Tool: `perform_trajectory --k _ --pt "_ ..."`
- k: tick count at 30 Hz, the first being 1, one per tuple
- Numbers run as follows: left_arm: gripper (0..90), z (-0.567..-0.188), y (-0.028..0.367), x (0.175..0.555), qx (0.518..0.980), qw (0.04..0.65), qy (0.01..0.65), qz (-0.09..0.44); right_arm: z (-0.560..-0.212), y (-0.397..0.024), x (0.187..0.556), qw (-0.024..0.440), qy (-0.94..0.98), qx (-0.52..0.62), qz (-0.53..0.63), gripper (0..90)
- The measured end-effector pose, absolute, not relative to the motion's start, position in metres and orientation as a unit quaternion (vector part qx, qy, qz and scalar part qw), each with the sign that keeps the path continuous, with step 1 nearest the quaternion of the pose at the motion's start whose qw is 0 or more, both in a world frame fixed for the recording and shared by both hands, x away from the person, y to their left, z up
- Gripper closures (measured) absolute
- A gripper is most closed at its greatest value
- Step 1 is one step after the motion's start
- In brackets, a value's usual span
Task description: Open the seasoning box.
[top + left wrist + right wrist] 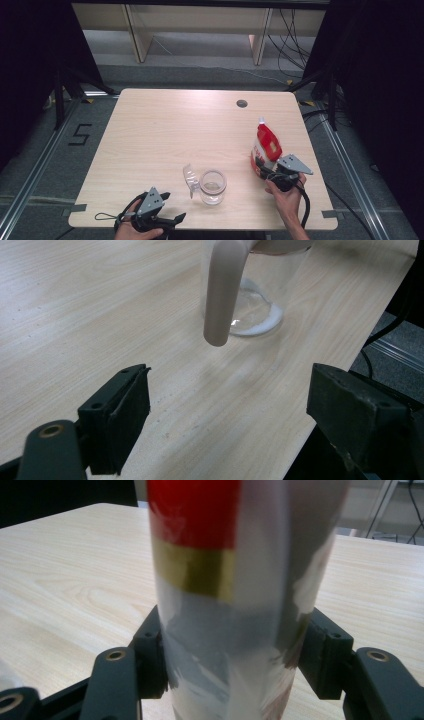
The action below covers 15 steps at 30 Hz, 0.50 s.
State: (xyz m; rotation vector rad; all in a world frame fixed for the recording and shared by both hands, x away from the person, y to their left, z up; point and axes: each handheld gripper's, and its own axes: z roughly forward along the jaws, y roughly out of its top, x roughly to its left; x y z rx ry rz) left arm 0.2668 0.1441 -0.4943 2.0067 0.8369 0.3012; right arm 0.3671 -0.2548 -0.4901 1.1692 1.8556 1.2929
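Note:
A red and white pouch (265, 145) stands at the right of the wooden table (165, 125), leaning a little. My right gripper (262, 172) is shut on its lower part; in the right gripper view both pads press the sides of the pouch (225, 580), with the right gripper (230, 655) level with the tabletop. A clear glass mug (212, 186) with a handle on its left stands near the front middle. My left gripper (171, 206) rests at the front edge, open, with nothing in it. In the left gripper view, the left gripper (225, 410) faces the mug (255, 315) a short way ahead.
A round cable hole (242, 103) sits near the table's far edge. Beyond the table are pale wooden legs (135, 35) and cables (295, 30) on the floor. Dark curtains and stands flank both sides.

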Motion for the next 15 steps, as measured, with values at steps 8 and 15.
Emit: perform_trajectory --k 8,15 --pt "17.3 -0.495 0.144 0.267 0.810 0.462 0.339 0.123 -0.488 -0.258 0.359 0.265 0.708 0.428 0.495 42.2" --pt "17.3 -0.494 0.144 0.267 0.813 0.459 0.336 0.122 -0.488 -0.263 0.350 0.260 0.723 0.395 0.504 42.5"
